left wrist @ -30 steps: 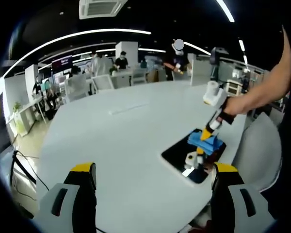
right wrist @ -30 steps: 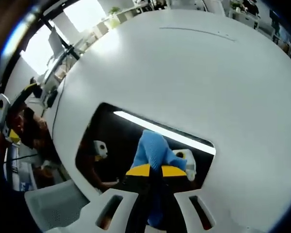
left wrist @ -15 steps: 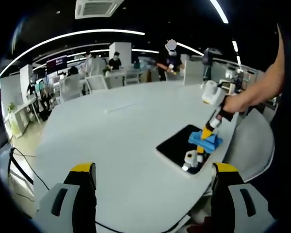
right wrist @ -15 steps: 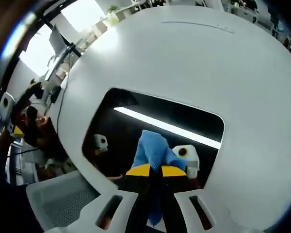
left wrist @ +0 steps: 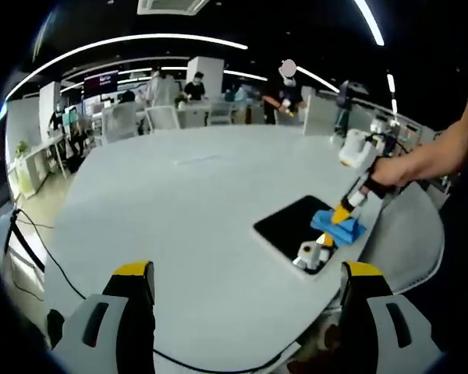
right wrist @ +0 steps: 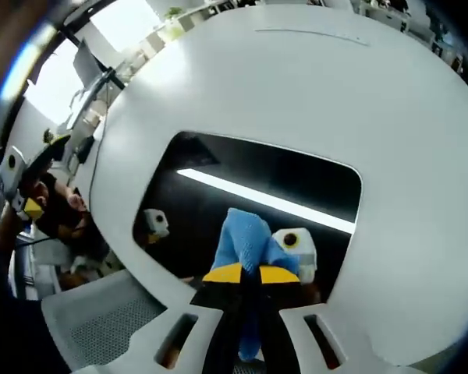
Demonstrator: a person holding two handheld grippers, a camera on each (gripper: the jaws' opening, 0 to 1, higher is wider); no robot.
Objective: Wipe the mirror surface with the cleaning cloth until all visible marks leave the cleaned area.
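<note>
Right gripper view looks down on the mirror [right wrist: 242, 195], a dark rounded rectangle lying flat on the white table [right wrist: 359, 93], near the table's edge closest to the person. The right gripper [right wrist: 250, 274] has its yellow-tipped jaws closed tight on a blue cloth [right wrist: 246, 241], which is bunched and pressed against the near part of the glass. The glass reflects a ceiling light strip and the gripper itself, and no smear or mark can be made out on it at this size, so how clean it is cannot be told for certain.

In the left gripper view the same mirror [left wrist: 296, 230] sits at the right side of the table [left wrist: 179, 210], with the cloth [left wrist: 339, 227] on its right end under the right gripper [left wrist: 345, 214] held by the person's hand [left wrist: 394, 171]. The left gripper [left wrist: 246, 280] hovers above the near table edge with its jaws wide apart, gripping nothing.

The wiping looks under way rather than finished: the cloth covers just one end of the glass, and the left and far parts would seem to need passes yet.
</note>
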